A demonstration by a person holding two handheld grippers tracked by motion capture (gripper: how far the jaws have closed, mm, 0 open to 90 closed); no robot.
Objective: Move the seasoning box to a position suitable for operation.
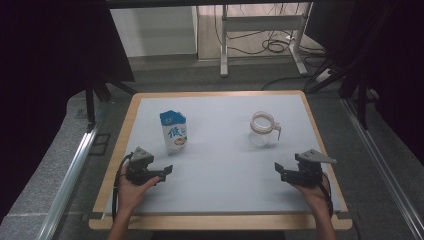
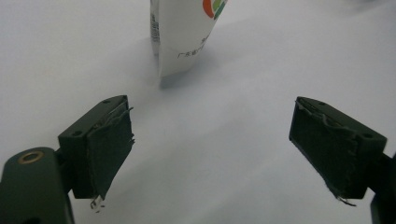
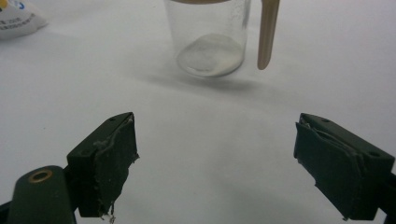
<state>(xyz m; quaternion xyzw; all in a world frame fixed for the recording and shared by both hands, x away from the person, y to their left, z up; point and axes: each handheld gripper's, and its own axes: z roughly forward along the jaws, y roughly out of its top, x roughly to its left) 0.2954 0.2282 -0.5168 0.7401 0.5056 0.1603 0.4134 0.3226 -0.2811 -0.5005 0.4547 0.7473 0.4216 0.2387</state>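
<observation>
While both hands sit low near the worktop's point(image 1: 150, 102) front edge, my left gripper point(image 1: 161, 173) has jaws wide, nothing between, milk carton point(image 1: 173, 131) upright just ahead. Glass pitcher point(image 1: 263, 129) stands centre-right, well apart from carton. Right gripper point(image 1: 281, 170): jaws wide too, empty, pitcher ahead.

Brightness: dim room, table point(image 1: 225, 170) evenly lit from above.
Shadows: soft beneath milk carton point(image 2: 182, 37).
Focus: gripper views slightly soft beyond the carton.
</observation>
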